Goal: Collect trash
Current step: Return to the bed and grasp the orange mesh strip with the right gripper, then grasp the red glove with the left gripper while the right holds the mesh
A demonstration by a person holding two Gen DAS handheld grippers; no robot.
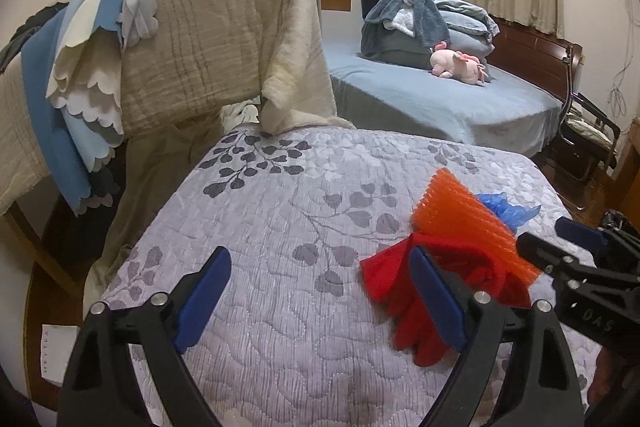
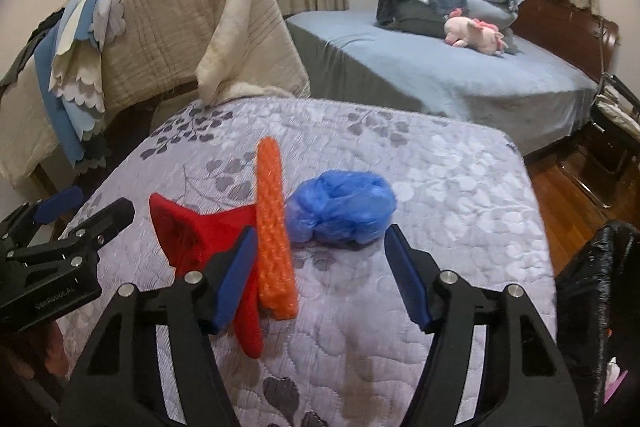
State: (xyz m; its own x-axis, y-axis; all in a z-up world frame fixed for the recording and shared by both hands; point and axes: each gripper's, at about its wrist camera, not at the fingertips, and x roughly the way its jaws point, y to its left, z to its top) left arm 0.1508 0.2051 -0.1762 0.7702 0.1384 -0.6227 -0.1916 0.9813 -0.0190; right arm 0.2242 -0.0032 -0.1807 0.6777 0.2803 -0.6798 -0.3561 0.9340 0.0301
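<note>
On the quilted bed [image 2: 460, 187], the right claw [image 2: 320, 275] hangs open with nothing gripped; the orange mesh strip [image 2: 274, 227] lies just inside its left pad, long axis running away from it, and the crumpled blue bag [image 2: 344, 209] sits just ahead between the fingers. The left claw [image 1: 320, 299] is open too, red cloth [image 1: 400, 307] beside its right pad. A black trash bag [image 2: 600, 287] stands at the bed's right edge, contents indiscernible.

Red cloth [image 2: 192, 231]; orange ribbed sheet [image 2: 274, 227]; blue bag [image 2: 344, 209]; lilac leaf-print quilt [image 2: 440, 187].

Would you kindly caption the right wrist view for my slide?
Open right gripper approaching blue bag, orange mesh and red cloth on quilt.
</note>
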